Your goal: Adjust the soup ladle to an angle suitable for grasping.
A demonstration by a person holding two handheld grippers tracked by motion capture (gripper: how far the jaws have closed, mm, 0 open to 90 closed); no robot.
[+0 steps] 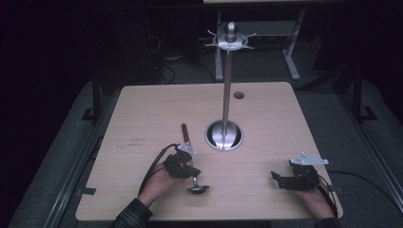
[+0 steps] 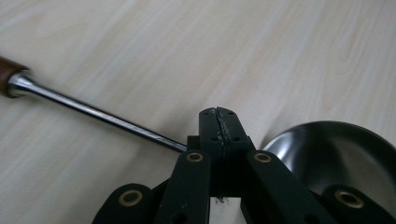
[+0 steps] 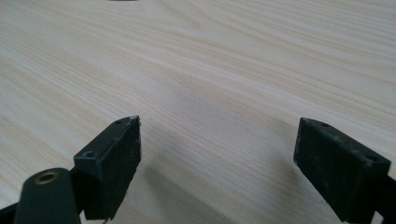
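**Ladle pinched at the shaft, stand waiting**

Ladle [image 1: 192, 161] lying flat on the table [image 1: 142, 109], near the front edge on the left side: wooden grip [image 2: 10, 74] pointing away toward the far side, polished bowl [image 2: 336, 154] nearest the person. Clamped on the thin steel shaft close to the bowl by the left gripper [image 2: 218, 122], jaws drawn fully together with the rod passing under them. Probably gripped low on the shaft so that the far end of the wooden grip stays free for hanging.

Just beyond the wooden grip, a tall chrome utensil stand [image 1: 227, 85] with a round base [image 1: 224, 135] near the table's middle and a ring of hooks [image 1: 230, 42] at the top, none of them carrying anything. Likely the destination, judging from its bare hooks and the lone utensil.

Right gripper [image 1: 280, 180] resting apart at the front right, jaws spread wide over bare wood, holding nothing; pads [image 3: 119, 163] hanging just above the tabletop. Seemingly parked clear of the stand so as not to hinder a lift.

Lift not yet begun: ladle bowl down on the table.
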